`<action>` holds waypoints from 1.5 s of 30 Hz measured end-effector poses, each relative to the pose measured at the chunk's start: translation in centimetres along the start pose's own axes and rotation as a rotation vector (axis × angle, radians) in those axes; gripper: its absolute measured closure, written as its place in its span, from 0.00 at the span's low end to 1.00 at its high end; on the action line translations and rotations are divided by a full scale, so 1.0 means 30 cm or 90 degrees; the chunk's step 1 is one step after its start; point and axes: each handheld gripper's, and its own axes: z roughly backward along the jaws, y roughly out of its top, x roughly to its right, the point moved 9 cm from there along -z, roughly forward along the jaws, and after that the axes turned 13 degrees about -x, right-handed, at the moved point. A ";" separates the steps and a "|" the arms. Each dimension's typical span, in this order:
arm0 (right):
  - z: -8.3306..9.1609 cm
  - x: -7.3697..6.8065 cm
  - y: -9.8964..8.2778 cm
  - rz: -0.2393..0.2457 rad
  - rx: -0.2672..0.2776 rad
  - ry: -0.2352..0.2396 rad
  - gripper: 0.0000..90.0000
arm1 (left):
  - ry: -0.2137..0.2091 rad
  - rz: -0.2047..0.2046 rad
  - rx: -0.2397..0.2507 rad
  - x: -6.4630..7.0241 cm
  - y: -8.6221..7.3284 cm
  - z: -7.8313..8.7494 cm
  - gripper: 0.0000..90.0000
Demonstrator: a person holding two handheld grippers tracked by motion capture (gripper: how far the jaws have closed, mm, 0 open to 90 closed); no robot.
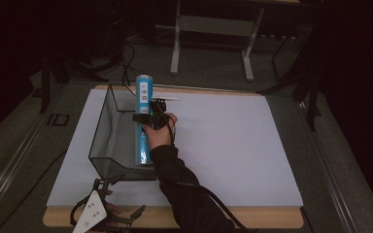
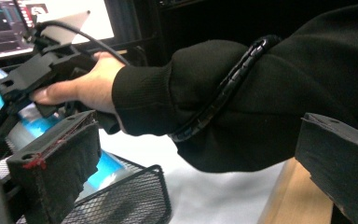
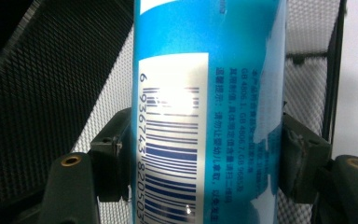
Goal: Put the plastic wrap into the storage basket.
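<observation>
Jaws of the right hand-held gripper (image 1: 151, 118) clamped a blue cylindrical can (image 3: 208, 93) (barcode facing its camera) over the black mesh basket (image 1: 108, 141); the left hand-held gripper (image 1: 108, 213) gaped wide at the counter's (image 1: 233, 145) near edge.

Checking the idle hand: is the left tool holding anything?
No: in the left gripper view the left tool has its jaws wide apart with nothing between them, while the right tool clamps the blue tube.

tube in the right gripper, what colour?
Blue tube with a white barcode panel, clamped in the right gripper. Shows best in the right gripper view.
</observation>
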 end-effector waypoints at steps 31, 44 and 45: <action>-0.025 0.011 -0.080 0.061 -0.041 -0.062 0.31 | -0.002 -0.008 -0.005 0.005 -0.003 -0.003 0.01; 0.083 -0.022 -0.039 0.147 -0.023 -0.053 0.17 | -0.001 -0.008 -0.008 0.007 -0.004 -0.008 0.01; 0.093 -0.025 -0.038 0.156 -0.025 -0.048 0.17 | 0.000 -0.009 -0.009 0.007 -0.005 -0.008 0.01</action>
